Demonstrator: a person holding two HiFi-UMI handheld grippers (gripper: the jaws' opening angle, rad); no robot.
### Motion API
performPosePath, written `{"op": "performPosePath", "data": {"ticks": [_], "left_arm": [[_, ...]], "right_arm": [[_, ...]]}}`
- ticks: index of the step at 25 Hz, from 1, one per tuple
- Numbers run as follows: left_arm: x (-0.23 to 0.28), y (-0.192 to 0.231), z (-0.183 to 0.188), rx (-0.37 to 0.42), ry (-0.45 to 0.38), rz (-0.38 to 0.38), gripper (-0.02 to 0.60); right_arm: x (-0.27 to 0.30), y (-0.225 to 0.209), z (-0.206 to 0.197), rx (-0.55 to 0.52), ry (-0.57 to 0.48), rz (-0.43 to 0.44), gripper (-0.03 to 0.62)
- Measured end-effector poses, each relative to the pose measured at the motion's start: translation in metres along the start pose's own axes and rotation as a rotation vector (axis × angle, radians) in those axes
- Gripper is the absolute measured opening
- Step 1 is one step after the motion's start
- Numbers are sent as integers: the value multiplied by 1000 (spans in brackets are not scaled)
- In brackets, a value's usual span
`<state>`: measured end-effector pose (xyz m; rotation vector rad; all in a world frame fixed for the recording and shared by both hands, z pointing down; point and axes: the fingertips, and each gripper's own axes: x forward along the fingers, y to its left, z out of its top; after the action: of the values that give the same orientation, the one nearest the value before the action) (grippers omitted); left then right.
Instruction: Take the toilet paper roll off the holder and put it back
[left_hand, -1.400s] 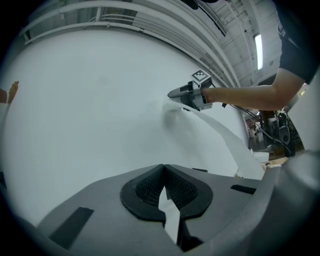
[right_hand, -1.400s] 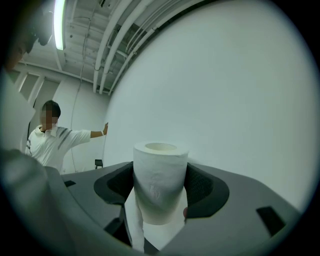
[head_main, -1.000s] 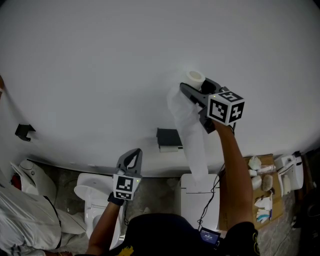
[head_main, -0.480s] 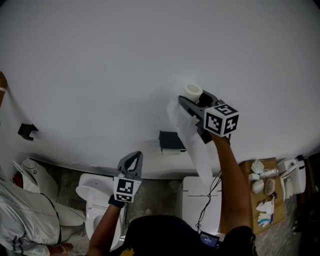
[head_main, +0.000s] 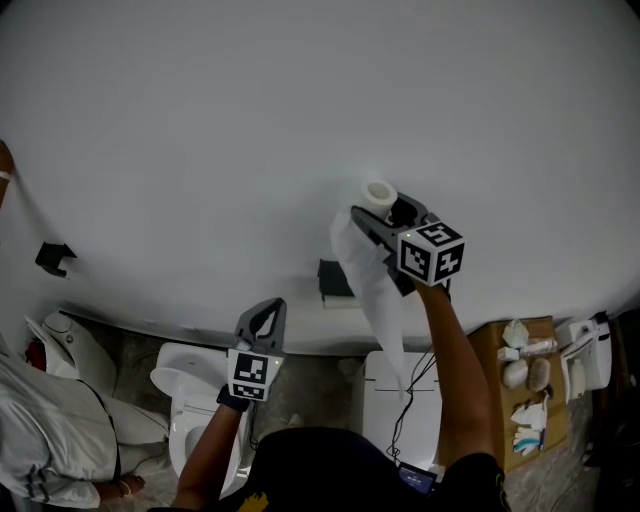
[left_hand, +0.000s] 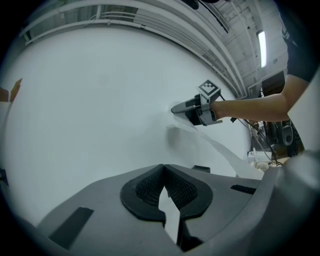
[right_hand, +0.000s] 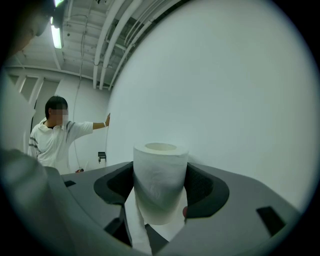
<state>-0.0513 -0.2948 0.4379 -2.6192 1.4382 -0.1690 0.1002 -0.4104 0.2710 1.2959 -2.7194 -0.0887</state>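
Note:
The white toilet paper roll (head_main: 378, 193) stands upright between the jaws of my right gripper (head_main: 385, 212), which is shut on it, held up in front of the white wall. A long tail of paper (head_main: 385, 310) hangs from the roll. In the right gripper view the pads press both sides of the roll (right_hand: 160, 182). The dark holder (head_main: 335, 280) sits on the wall below and left of the roll. My left gripper (head_main: 263, 318) is lower and to the left, shut with nothing in it; its tips meet (left_hand: 163, 167).
Two white toilets (head_main: 190, 400) (head_main: 395, 385) stand at the foot of the wall. At the right is a cardboard box (head_main: 488, 370) with small items. A black bracket (head_main: 50, 258) hangs on the wall at left. A person in white (right_hand: 50, 142) leans a hand on the wall.
My right gripper has carried the roll down and a little left, closer to the holder. The left gripper is about where it was.

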Motion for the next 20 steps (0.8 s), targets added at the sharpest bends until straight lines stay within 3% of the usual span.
{"op": "performPosePath", "data": {"ticks": [20], "left_arm": [[-3, -5, -4, 3, 13, 22, 18]], "right_arm": [[-5, 11, -66, 38, 35, -6, 291]]}}
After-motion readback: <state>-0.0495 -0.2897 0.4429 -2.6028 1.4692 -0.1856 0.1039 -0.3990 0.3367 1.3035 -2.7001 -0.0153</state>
